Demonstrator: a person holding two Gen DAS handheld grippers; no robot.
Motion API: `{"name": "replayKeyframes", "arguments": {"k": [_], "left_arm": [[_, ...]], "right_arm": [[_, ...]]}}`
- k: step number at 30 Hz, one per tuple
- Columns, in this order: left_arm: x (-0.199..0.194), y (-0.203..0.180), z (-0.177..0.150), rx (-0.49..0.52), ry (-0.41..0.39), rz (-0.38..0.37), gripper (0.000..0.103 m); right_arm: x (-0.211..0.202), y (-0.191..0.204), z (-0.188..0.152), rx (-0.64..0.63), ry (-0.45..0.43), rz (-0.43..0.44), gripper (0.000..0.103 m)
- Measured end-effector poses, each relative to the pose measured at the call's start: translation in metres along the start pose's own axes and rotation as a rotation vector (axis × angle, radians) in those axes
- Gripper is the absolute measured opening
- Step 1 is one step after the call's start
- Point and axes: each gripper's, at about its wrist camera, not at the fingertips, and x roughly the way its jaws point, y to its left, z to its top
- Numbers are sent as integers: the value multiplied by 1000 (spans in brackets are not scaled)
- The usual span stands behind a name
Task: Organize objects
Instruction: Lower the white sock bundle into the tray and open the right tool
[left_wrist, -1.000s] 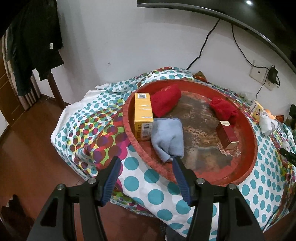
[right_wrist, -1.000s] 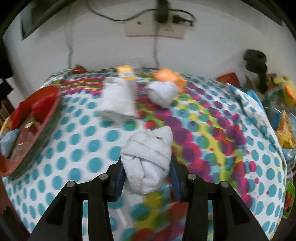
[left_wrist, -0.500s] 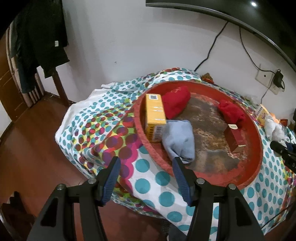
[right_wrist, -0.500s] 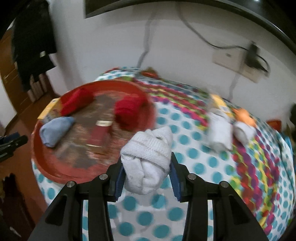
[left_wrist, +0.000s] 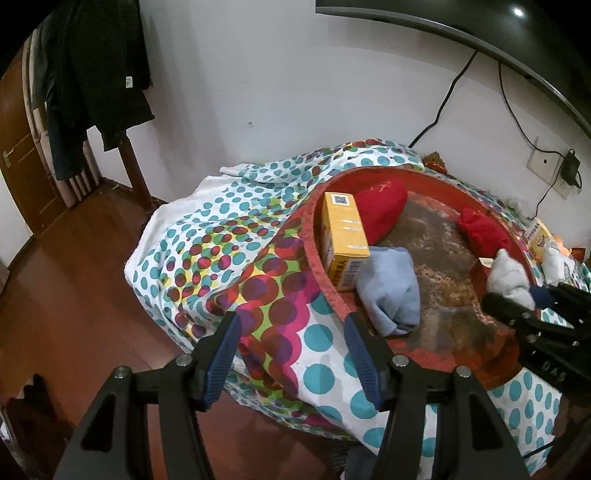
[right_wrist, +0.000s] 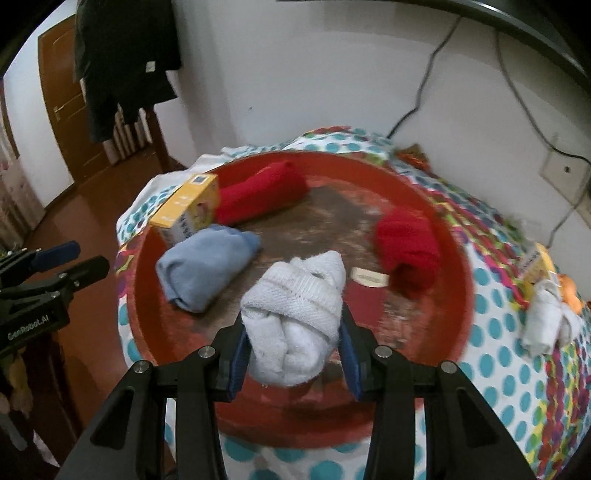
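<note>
My right gripper (right_wrist: 293, 356) pinches the white sock ball (right_wrist: 295, 317) above the red tray (right_wrist: 458, 306). I should lower it onto the bare patch at six o'clock before letting go. My left gripper (left_wrist: 291, 356) is spread wide with nothing in it.

Red round tray (right_wrist: 458, 243): one.
Rolled red cloths: two, a long one (right_wrist: 262, 194) and a short one (right_wrist: 408, 254).
Rolled blue cloth (right_wrist: 207, 266): one.
Rolled white cloths: two, one (right_wrist: 295, 317) over the tray, one (right_wrist: 545, 321) on the dotted cover.
Yellow boxes: two, one (right_wrist: 186, 208) in the tray, one (right_wrist: 535, 262) outside it.
Dark red box (right_wrist: 364, 295): one.
Claws: two, left (left_wrist: 291, 354) and right (right_wrist: 293, 358).
</note>
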Motion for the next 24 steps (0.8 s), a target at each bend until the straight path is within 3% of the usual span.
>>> {"name": "replayKeyframes", "arguments": {"k": [24], "left_arm": [[6, 16, 1, -60, 12, -10, 60]], "right_arm": [[37, 26, -9, -16, 89, 47, 42]]}}
